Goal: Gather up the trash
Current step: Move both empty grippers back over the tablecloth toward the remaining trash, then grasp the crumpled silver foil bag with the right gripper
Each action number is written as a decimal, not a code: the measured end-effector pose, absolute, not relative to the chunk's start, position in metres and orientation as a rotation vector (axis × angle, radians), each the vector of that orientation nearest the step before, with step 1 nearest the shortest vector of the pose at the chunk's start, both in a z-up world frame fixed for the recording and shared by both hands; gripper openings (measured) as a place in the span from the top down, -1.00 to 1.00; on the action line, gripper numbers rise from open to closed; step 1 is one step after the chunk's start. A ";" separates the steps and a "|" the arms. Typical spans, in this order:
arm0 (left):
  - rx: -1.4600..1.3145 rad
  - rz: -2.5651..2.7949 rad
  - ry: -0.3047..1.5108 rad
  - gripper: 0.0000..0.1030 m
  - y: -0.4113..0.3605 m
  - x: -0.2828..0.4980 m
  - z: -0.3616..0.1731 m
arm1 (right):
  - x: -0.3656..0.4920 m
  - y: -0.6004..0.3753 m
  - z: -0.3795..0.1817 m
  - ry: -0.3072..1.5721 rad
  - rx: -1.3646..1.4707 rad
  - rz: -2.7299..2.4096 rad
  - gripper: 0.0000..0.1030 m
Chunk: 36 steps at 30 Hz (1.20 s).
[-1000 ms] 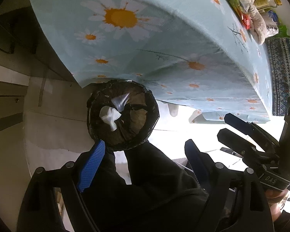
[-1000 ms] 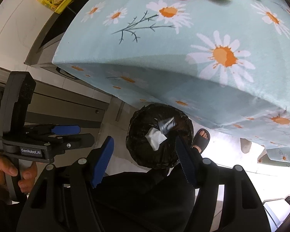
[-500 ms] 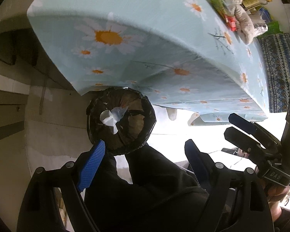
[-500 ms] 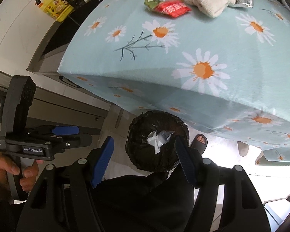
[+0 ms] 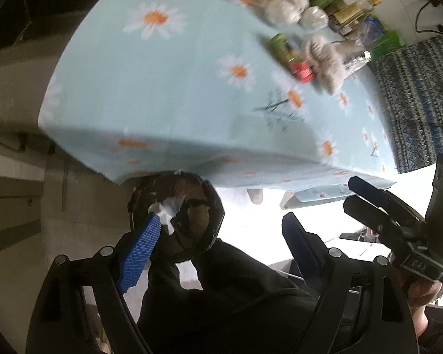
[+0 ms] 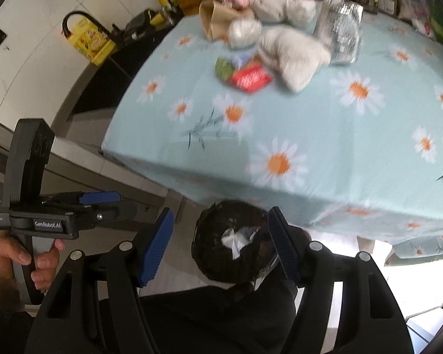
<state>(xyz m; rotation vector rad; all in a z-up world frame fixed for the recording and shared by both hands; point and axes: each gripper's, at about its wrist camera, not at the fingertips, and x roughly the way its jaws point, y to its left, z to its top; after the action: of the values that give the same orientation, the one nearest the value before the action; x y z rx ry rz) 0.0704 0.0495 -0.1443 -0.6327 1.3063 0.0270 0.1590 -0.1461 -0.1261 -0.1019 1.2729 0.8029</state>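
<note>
Trash bin, black-lined, sits on the floor just under the table's near edge, crumpled white paper inside. Right gripper hovers above it, jaws spread wide, holding nothing. Left gripper likewise gapes empty; the bin shows at its 11 o'clock. At 12 o'clock, the daisy tablecloth carries a red wrapper, grey cloth and crushed bottle at its far side. Pale tiled floor lies open at 9 o'clock.
</note>
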 end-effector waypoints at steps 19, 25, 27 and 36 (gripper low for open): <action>-0.530 0.024 1.191 -0.59 0.046 0.150 -0.093 | 0.261 -0.176 -0.084 1.108 -0.086 0.728 -0.46; -0.522 0.022 1.193 -0.59 0.032 0.183 -0.094 | 0.304 -0.182 -0.082 1.089 -0.105 0.713 -0.46; -0.515 0.033 1.201 -0.59 0.029 0.189 -0.096 | 0.319 -0.183 -0.084 1.087 -0.109 0.711 -0.47; -0.537 0.101 1.238 -0.59 0.026 0.206 -0.107 | 0.365 -0.168 -0.103 1.110 -0.143 0.765 -0.48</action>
<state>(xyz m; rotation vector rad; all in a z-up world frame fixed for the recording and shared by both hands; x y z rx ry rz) 0.2057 0.0256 -0.1074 -0.5375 1.2376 0.1005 0.3652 -0.1684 -0.1034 -0.1430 1.1101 0.7645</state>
